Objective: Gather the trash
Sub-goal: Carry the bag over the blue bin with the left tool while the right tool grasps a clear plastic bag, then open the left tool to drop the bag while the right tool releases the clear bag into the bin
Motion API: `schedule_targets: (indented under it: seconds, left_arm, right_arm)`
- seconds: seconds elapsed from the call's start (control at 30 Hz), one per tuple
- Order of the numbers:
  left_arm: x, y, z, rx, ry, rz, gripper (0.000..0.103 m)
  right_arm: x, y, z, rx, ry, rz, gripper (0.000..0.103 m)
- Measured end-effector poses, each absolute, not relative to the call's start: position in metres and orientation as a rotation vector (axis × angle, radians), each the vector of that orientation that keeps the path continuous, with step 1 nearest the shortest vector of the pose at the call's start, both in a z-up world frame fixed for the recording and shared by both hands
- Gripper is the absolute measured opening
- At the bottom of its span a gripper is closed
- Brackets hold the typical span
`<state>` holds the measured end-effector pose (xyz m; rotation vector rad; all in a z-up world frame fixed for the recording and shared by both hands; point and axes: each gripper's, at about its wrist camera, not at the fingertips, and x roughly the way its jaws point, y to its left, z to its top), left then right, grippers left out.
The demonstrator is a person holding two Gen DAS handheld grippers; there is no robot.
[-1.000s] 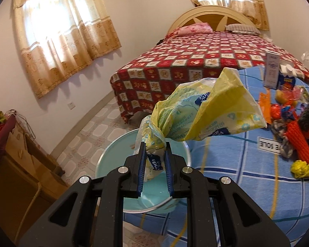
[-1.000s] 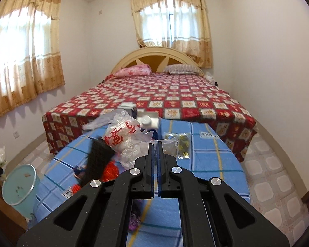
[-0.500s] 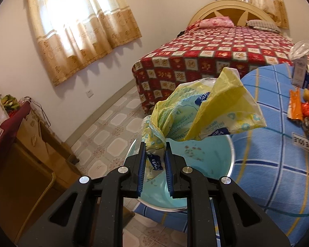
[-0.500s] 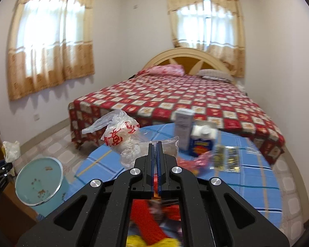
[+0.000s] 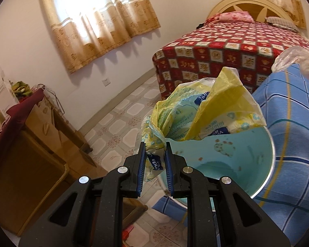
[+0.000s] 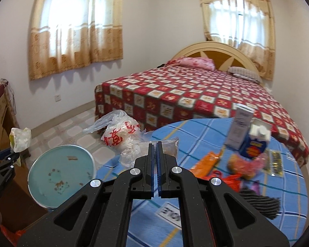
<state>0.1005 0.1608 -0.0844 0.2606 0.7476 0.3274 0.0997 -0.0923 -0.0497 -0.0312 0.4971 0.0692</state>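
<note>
Trash here is a crumpled yellow-and-pale-blue plastic wrapper [image 5: 197, 113], pinched at its bunched lower end between the blue pads of the left hand-held gripper [image 5: 154, 162] at lower centre of the left wrist frame. It looks light, soft and crinkly, probably slippery, so the twisted neck, where the film is gathered thick, seems the surest place to hold. From that neck its long axis runs up and to the right, fanning out wide over the round pale-blue trash bin [image 5: 226, 164], whose open mouth fills the lower right, pressed against the blue checked cloth of the surface [image 5: 288, 144]. In the right wrist frame the right hand-held gripper [image 6: 156, 158] is closed on nothing, pointing over the surface toward a clear plastic bag with red print [image 6: 121, 133] at centre left.
</note>
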Motion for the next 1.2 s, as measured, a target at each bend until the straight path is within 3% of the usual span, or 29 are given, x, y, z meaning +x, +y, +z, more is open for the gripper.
schedule_targets:
  seconds: [1.2]
  left_arm:
    - [0.114,0.195,-0.091,0.242,0.781,0.41,0.02]
  right_arm:
    - [0.131,0.001,-0.077,-0.146,0.553,0.196,0.003]
